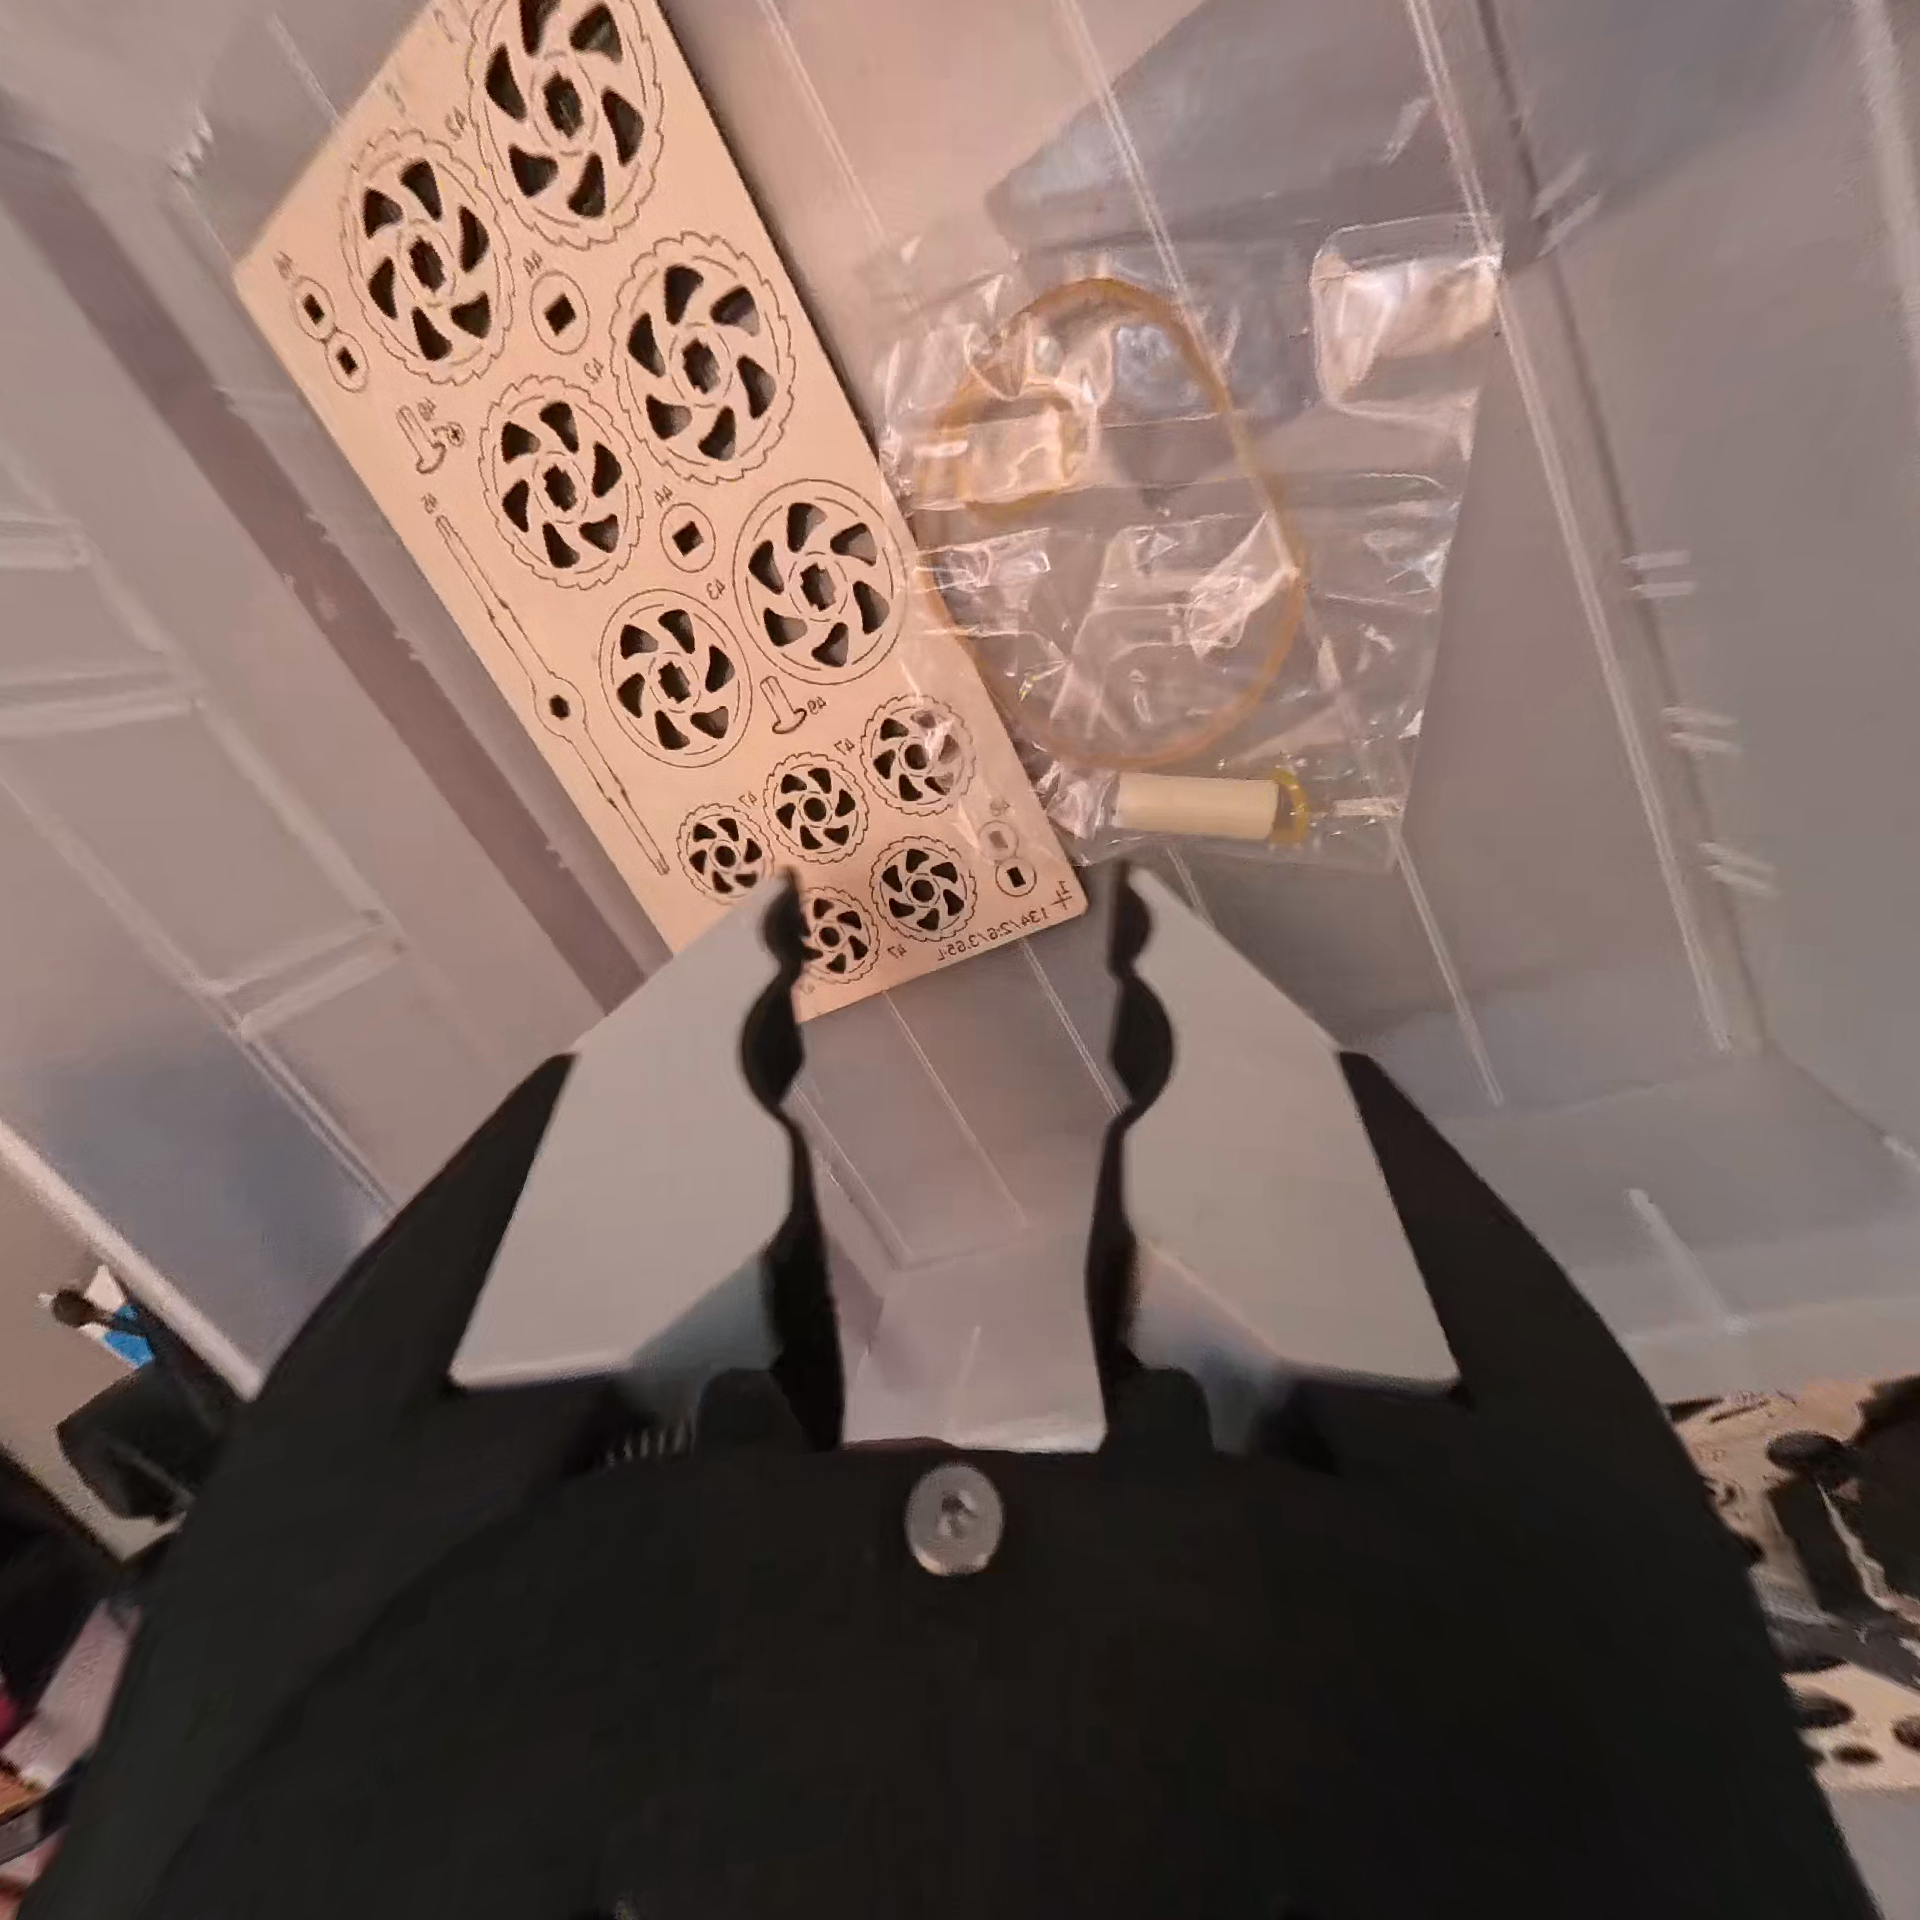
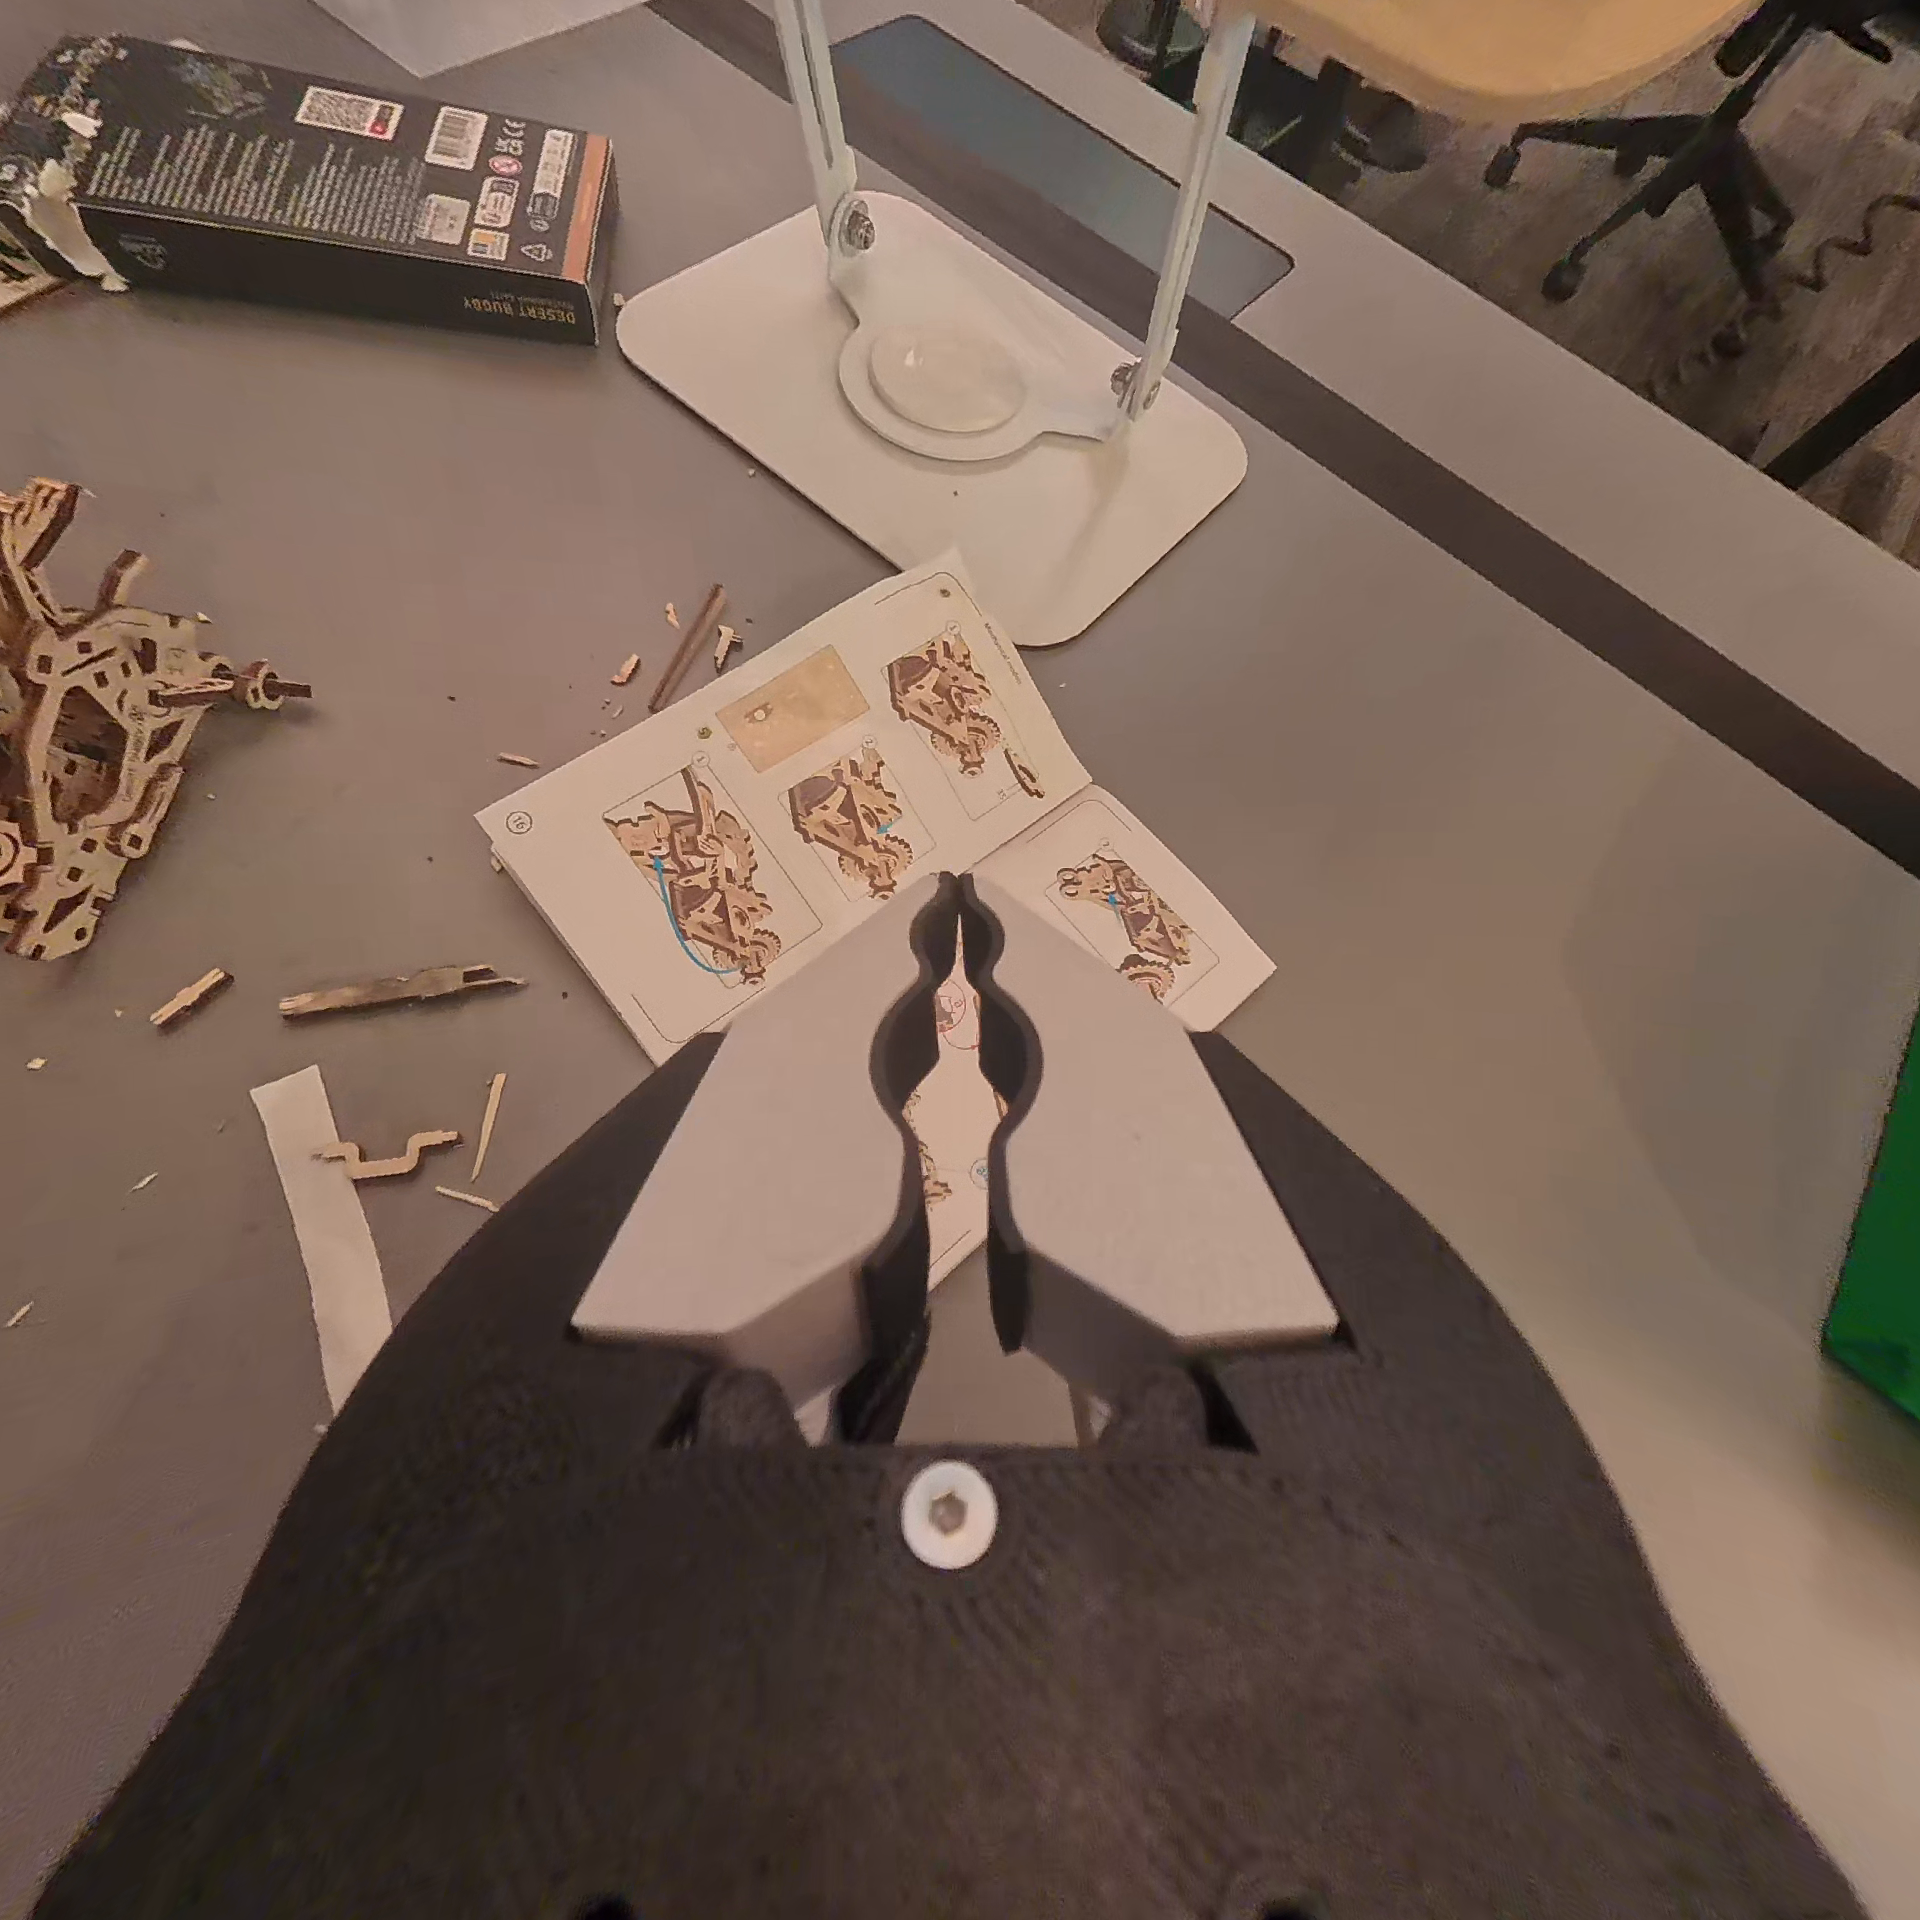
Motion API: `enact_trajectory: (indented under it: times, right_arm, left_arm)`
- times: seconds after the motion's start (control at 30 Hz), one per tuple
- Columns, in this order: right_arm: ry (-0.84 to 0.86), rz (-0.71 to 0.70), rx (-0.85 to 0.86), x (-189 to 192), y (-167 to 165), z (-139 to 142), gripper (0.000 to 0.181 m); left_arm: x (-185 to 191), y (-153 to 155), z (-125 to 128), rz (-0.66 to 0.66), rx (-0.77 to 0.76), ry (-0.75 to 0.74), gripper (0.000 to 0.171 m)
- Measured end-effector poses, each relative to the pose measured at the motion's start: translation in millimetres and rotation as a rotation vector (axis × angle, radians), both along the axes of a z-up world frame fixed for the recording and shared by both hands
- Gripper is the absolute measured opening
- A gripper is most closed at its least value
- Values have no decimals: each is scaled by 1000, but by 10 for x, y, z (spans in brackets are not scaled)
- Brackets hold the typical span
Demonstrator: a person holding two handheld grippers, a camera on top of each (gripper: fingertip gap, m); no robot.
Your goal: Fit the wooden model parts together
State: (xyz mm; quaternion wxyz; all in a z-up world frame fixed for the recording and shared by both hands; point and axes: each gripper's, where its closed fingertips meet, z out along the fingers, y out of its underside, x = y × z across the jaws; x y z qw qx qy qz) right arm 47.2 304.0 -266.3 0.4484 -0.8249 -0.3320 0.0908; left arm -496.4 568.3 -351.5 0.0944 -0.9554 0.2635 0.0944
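In the left wrist view a pale wooden sheet of laser-cut gear wheels lies in a clear plastic bin. My left gripper is open and empty, its left fingertip over the sheet's near corner. A clear bag with rubber bands and a small pale cylinder lies beside the sheet. In the right wrist view my right gripper is shut and empty, hovering over an open instruction booklet. A partly built wooden model stands at the left edge of the grey table.
A black product box lies at the back left. A white stand with a round lens sits behind the booklet. Wood scraps and a white paper strip litter the table's left. A green object is at the right edge.
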Motion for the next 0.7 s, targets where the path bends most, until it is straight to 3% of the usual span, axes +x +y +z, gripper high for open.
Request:
enact_trajectory:
  times: [0.1, 0.23, 0.3, 0.57, 0.7]
  right_arm:
    - [12, 4, -8, 24, -16, -16, 0]
    - [14, 5, -10, 71, 9, -45, 0]
    - [18, 3, -11, 100, 9, -49, 0]
    - [13, 4, -8, 150, 17, -63, 0]
    - [14, 5, -19, 157, 21, -110, 0]
  left_arm:
    - [77, -33, -50, 19, -52, -125, 28]
    - [80, -10, -53, 13, -33, -115, 25]
    - [147, -8, -42, -5, -23, -131, 0]
    - [31, 69, 19, -11, 98, -16, 0]
    - [31, 110, 117, 16, 188, -62, 0]
